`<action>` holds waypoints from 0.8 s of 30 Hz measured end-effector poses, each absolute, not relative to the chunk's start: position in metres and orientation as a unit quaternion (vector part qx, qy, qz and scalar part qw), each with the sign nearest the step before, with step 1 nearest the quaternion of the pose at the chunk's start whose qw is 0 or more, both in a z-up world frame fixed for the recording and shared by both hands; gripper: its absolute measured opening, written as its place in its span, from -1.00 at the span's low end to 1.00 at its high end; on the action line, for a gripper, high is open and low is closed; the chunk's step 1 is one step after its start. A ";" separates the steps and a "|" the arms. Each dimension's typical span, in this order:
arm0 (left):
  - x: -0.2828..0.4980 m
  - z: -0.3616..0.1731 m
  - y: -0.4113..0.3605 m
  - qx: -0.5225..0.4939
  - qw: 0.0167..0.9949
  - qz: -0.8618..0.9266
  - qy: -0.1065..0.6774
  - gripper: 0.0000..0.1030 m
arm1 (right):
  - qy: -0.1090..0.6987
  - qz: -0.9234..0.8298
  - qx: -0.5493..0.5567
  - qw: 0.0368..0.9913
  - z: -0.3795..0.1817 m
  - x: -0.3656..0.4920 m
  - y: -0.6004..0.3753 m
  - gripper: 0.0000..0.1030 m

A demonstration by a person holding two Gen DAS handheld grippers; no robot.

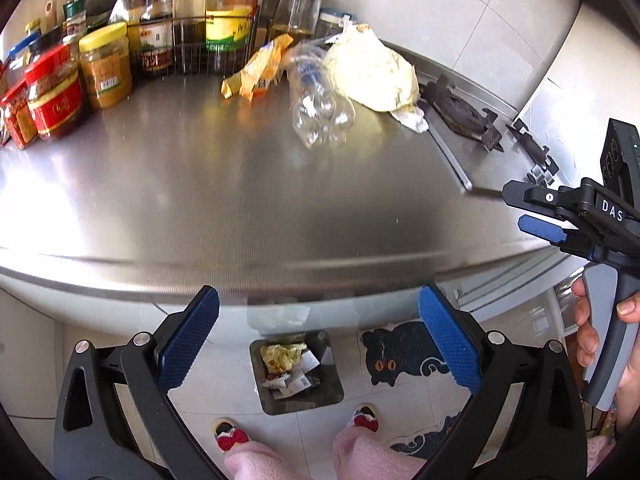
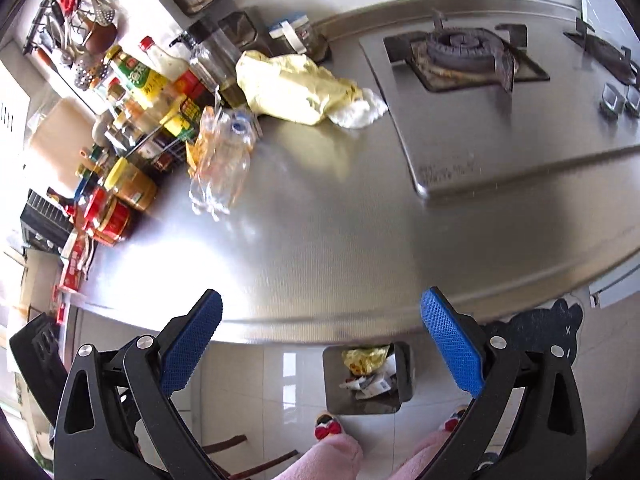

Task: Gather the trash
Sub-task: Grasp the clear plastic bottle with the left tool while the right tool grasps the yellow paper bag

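Note:
On the steel counter (image 1: pixel 200 200) lie a crushed clear plastic bottle (image 1: pixel 318 100), an orange snack wrapper (image 1: pixel 258 68) and a pale yellow plastic bag (image 1: pixel 368 70) with a white tissue (image 1: pixel 412 118) at its end. They also show in the right wrist view: the bottle (image 2: pixel 224 160), the bag (image 2: pixel 292 88), the tissue (image 2: pixel 358 112). A square bin (image 1: pixel 296 372) holding crumpled trash stands on the floor below the counter edge; it also shows in the right wrist view (image 2: pixel 368 378). My left gripper (image 1: pixel 318 336) is open and empty above the bin. My right gripper (image 2: pixel 320 336) is open and empty at the counter's front edge.
Jars and sauce bottles (image 1: pixel 108 64) crowd the counter's back left, some in a wire rack. A gas hob (image 2: pixel 468 56) is set into the counter at the right. A cat-shaped mat (image 1: pixel 400 354) lies on the floor. The person's slippered feet (image 1: pixel 230 436) stand by the bin.

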State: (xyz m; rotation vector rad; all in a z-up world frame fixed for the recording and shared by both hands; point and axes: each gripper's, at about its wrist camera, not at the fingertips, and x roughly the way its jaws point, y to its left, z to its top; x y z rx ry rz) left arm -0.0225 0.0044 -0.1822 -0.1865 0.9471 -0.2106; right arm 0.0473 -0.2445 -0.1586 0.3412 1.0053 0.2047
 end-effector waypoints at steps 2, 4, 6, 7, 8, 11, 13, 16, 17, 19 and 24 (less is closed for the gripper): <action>-0.009 -0.170 0.002 -0.084 0.886 -0.096 0.446 0.84 | 0.467 0.096 0.158 0.865 -0.151 0.065 -0.246 0.94; 0.004 -0.161 0.001 -0.083 0.889 -0.097 0.439 0.84 | 0.457 0.095 0.152 0.871 -0.141 0.082 -0.247 0.93; 0.017 -0.155 -0.003 -0.077 0.893 -0.096 0.432 0.84 | 0.446 0.096 0.143 0.878 -0.132 0.100 -0.246 0.93; 0.024 -0.154 -0.005 -0.075 0.895 -0.096 0.429 0.84 | 0.440 0.095 0.137 0.883 -0.128 0.109 -0.247 0.93; 0.031 -0.153 -0.007 -0.071 0.896 -0.095 0.429 0.84 | 0.432 0.097 0.130 0.887 -0.124 0.117 -0.247 0.93; 0.054 -0.153 -0.011 -0.067 0.897 -0.091 0.427 0.84 | 0.412 0.104 0.107 0.899 -0.116 0.142 -0.242 0.93; 0.070 -0.155 -0.012 -0.069 0.898 -0.083 0.427 0.84 | 0.405 0.106 0.088 0.904 -0.116 0.159 -0.235 0.93; 0.094 -0.163 -0.011 -0.078 0.896 -0.071 0.432 0.84 | 0.406 0.110 0.055 0.906 -0.124 0.182 -0.222 0.91; 0.102 -0.166 -0.011 -0.081 0.895 -0.067 0.434 0.84 | 0.408 0.109 0.038 0.906 -0.128 0.188 -0.216 0.91; 0.118 -0.173 -0.012 -0.084 0.892 -0.057 0.440 0.84 | 0.418 0.111 0.008 0.902 -0.140 0.202 -0.207 0.91; 0.145 -0.188 -0.011 -0.085 0.888 -0.032 0.450 0.84 | 0.424 0.105 -0.019 0.899 -0.159 0.227 -0.197 0.82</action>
